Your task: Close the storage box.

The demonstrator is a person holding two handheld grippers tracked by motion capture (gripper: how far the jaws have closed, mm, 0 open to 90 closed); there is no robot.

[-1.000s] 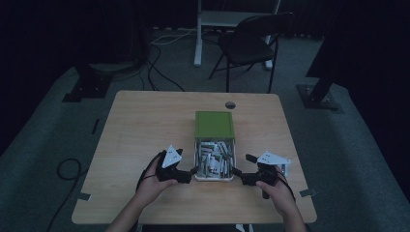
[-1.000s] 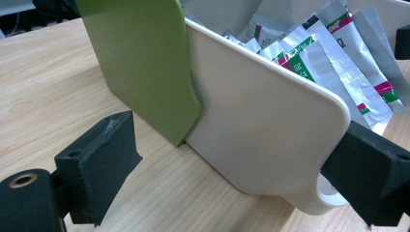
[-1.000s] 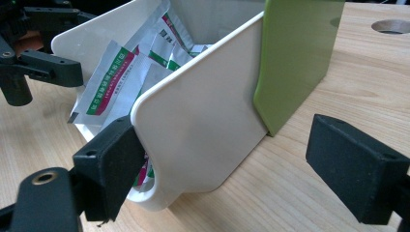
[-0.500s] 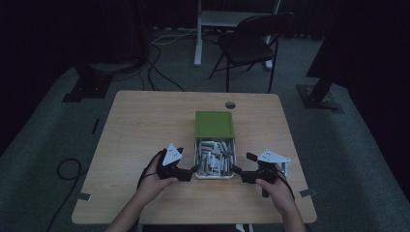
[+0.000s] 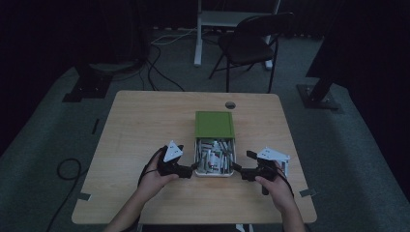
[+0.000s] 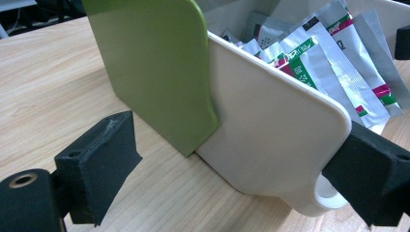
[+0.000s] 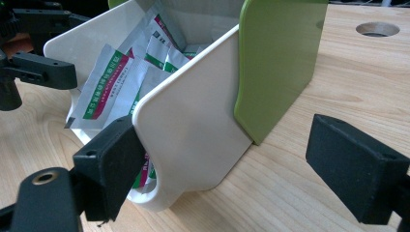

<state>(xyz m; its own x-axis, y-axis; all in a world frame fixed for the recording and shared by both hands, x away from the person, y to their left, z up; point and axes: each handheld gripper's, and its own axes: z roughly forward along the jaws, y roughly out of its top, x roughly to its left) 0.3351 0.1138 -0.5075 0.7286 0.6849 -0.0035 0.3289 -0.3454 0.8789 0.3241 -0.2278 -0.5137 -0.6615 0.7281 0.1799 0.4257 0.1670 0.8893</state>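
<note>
A white drawer (image 5: 197,157) full of silver sachets (image 5: 215,155) is pulled out toward me from its green sleeve (image 5: 214,124) at mid-table. My left gripper (image 5: 193,168) sits at the drawer's front left corner and my right gripper (image 5: 237,169) at its front right corner. In the left gripper view, the left gripper (image 6: 237,159) is open around the drawer's corner (image 6: 270,135): one pad is by the front face, the other apart from the side wall. In the right gripper view, the right gripper (image 7: 227,145) is open in the same way around the opposite corner (image 7: 188,125).
The wooden table (image 5: 145,121) has a round cable hole (image 5: 230,105) behind the sleeve. A dark folding chair (image 5: 251,43) and a white stand (image 5: 203,29) are on the floor beyond the table. Cables trail on the floor at the left.
</note>
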